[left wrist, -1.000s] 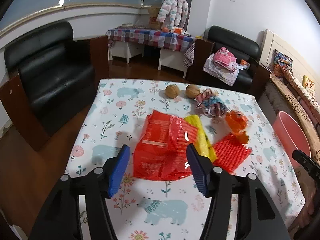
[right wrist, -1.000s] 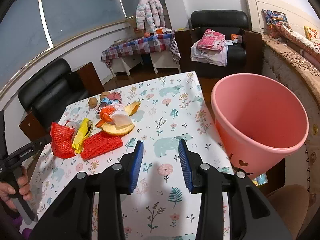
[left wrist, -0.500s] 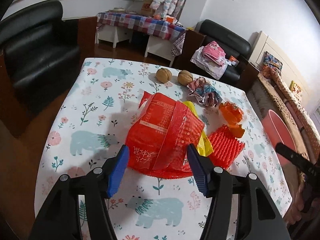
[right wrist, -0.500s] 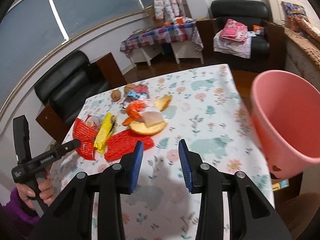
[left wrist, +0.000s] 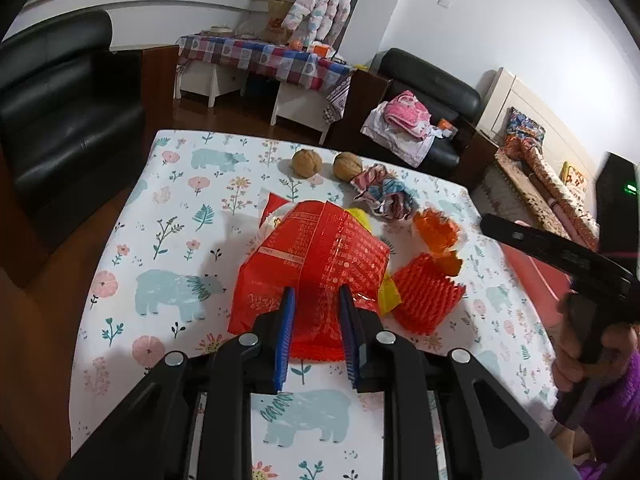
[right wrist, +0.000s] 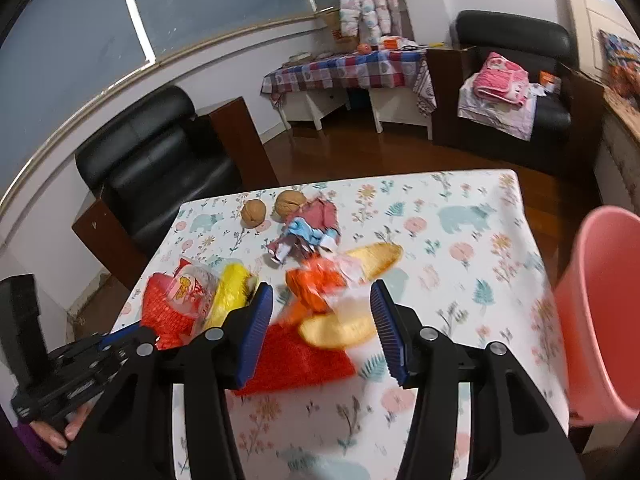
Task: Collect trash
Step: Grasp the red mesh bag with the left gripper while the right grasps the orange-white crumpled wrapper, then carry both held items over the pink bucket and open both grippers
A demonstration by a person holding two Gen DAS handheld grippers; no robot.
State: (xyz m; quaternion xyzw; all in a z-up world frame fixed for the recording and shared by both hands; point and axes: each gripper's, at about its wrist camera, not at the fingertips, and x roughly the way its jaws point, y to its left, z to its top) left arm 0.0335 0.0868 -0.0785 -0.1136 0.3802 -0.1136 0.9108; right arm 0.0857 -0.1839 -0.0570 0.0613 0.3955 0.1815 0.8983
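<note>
The left tool (left wrist: 316, 316) has just been closing and pinches the near edge of the red snack bag (left wrist: 316, 256) on the counter (left wrist: 168, 240). The right tool (right wrist: 320, 320), just opening, hangs released above the peels (right wrist: 340, 326).

— What's on the table?
— A big red snack bag (left wrist: 316, 264), crumpled and tented, with a yellow wrapper (right wrist: 232, 292) beside it and red foam netting (left wrist: 424, 300) lying flat.
— Further back?
— Orange peel (right wrist: 376, 256), a scrunched colourful wrapper (left wrist: 384, 196), two walnuts (left wrist: 307, 163). The pink bin (right wrist: 600, 312) stands off the table's edge.
</note>
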